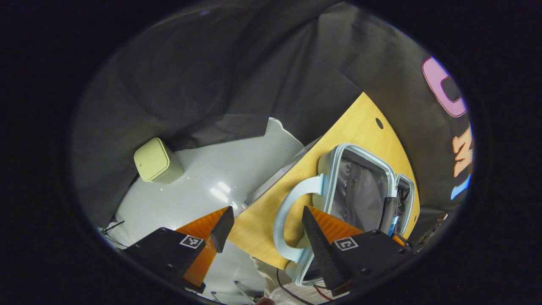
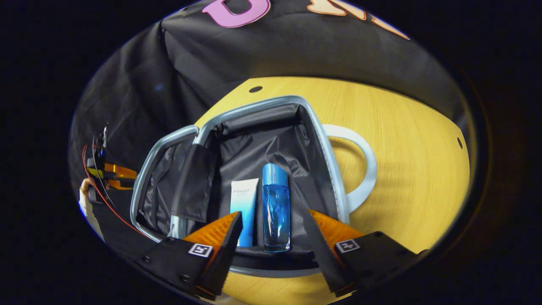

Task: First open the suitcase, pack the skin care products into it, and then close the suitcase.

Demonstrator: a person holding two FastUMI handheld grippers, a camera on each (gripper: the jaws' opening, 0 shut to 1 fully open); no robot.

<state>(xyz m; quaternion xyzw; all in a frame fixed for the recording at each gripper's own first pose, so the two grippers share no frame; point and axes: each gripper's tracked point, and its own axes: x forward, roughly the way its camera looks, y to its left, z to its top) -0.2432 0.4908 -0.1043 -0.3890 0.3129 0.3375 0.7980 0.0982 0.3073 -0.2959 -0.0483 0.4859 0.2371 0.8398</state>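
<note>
In the right gripper view the pale blue suitcase lies open on the wooden table, grey lining showing and its lid folded out to the left. A blue bottle and a white and blue tube lie side by side inside. My right gripper is open just above the near rim; the bottle sits between its fingers, touching neither. In the left gripper view my left gripper is open and holds nothing, hovering off the table edge beside the suitcase and its looped handle.
A pale green lidded bin stands on the grey floor beyond the table edge. The table has small holes near its rim. The other gripper and a hand holding it show at the far left, past the lid.
</note>
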